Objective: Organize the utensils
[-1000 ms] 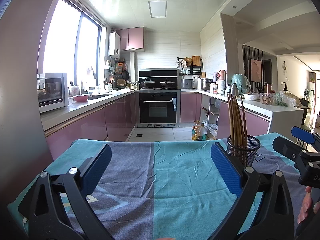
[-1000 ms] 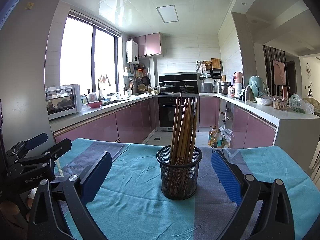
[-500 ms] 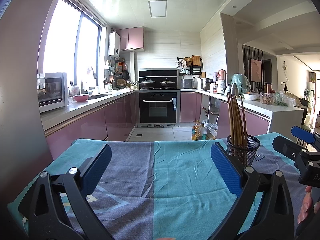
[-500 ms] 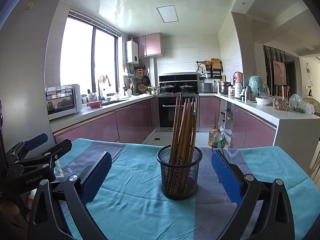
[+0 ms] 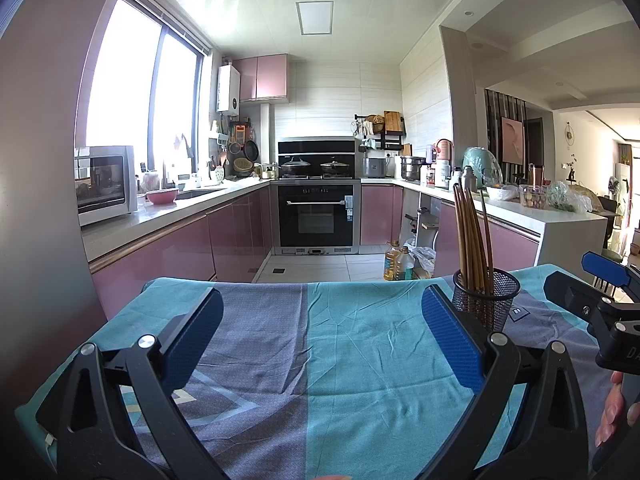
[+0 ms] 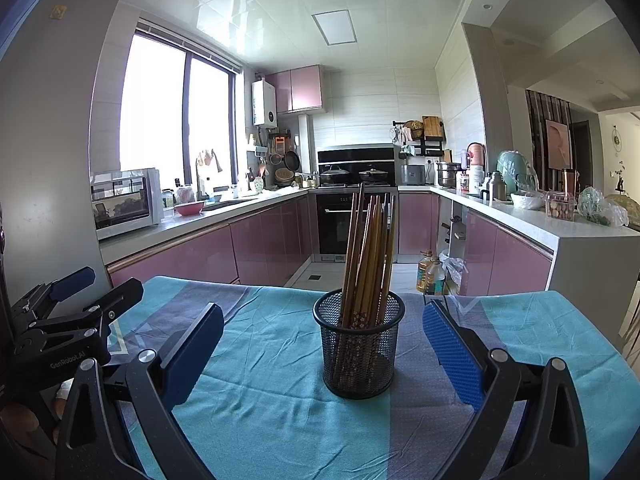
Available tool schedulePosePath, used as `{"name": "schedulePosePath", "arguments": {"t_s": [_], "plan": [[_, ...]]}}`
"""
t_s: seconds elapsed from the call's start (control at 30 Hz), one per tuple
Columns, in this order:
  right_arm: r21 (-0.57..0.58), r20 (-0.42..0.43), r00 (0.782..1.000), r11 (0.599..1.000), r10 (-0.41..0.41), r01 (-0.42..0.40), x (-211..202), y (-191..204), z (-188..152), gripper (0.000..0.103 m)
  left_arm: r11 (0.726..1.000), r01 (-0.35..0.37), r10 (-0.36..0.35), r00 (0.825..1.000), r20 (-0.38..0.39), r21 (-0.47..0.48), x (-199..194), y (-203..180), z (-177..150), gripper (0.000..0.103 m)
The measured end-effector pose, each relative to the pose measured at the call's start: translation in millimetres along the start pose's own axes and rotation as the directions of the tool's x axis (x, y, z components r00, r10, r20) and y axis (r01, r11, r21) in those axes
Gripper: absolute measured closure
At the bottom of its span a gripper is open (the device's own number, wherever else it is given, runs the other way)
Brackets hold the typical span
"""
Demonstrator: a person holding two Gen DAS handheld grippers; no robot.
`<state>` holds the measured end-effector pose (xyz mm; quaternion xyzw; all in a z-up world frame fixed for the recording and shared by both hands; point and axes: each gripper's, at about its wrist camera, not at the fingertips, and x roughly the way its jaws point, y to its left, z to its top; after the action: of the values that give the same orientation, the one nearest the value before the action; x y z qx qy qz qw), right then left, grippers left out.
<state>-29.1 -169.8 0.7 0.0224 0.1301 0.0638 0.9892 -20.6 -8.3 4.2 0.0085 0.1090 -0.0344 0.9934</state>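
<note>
Tablecloth (image 6: 280,392) teal-grey | kitchen pink cabinets (image 6: 264,240) | both hand-held grippers wide apart, empty

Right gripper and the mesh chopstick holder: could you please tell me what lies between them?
Nothing but bare blue tablecloth. The right wrist view shows the open right gripper facing the mesh holder of chopsticks with no object between.

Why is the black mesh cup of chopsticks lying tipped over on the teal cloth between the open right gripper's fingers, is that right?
Not quite: the black mesh cup stands upright on the teal cloth, with the chopsticks sticking up out of it. The right wrist view shows this. The rest holds: it sits ahead of the open right gripper, between its fingers.
</note>
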Motion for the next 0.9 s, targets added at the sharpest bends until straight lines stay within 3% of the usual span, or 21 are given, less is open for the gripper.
{"name": "schedulePosePath", "arguments": {"t_s": [0.9], "plan": [[0.004, -0.003, 1.0, 1.0, 0.002, -0.002, -1.0, -1.9, -0.1, 0.007, 1.0, -0.004, 0.004, 1.0, 0.003, 0.005, -2.2, 2.0, -2.1, 0.005]]}}
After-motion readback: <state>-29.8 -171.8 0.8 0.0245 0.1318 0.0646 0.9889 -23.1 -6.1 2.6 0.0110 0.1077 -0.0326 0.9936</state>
